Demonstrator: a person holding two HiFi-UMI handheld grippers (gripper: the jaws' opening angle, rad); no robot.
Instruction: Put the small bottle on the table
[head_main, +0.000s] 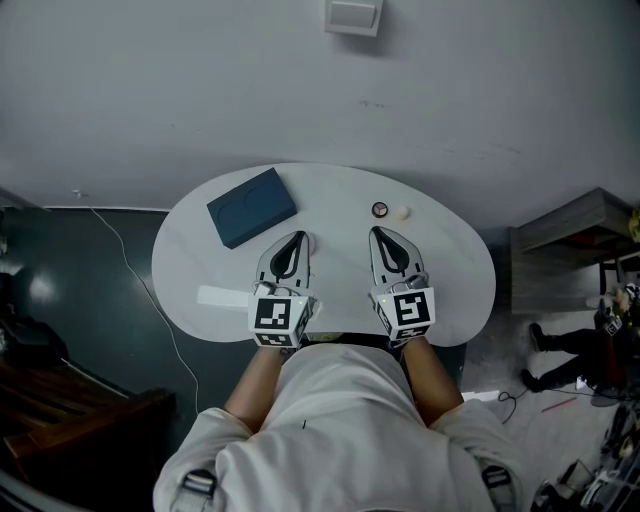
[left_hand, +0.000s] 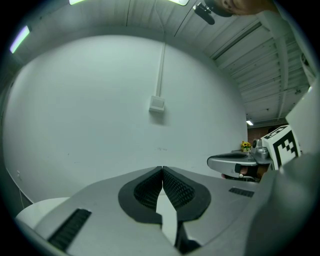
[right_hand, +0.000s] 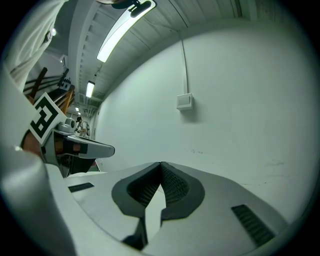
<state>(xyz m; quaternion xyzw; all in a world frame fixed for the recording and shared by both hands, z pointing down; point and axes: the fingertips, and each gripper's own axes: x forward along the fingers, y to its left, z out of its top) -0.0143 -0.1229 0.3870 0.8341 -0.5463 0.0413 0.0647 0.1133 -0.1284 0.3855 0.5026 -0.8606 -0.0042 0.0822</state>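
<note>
White oval table (head_main: 452, 280) against a pale wall (head_main: 200, 90), with left claw (head_main: 297, 236) and right claw (head_main: 380, 232) over it, each pressed together.

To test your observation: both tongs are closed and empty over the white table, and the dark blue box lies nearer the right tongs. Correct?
No. The head view shows the dark blue box nearer the left tongs, not the right tongs; both are closed and empty over the white table.

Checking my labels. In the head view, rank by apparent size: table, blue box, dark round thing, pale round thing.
Table
Blue box
Dark round thing and pale round thing: look about alike, too small to rank.
</note>
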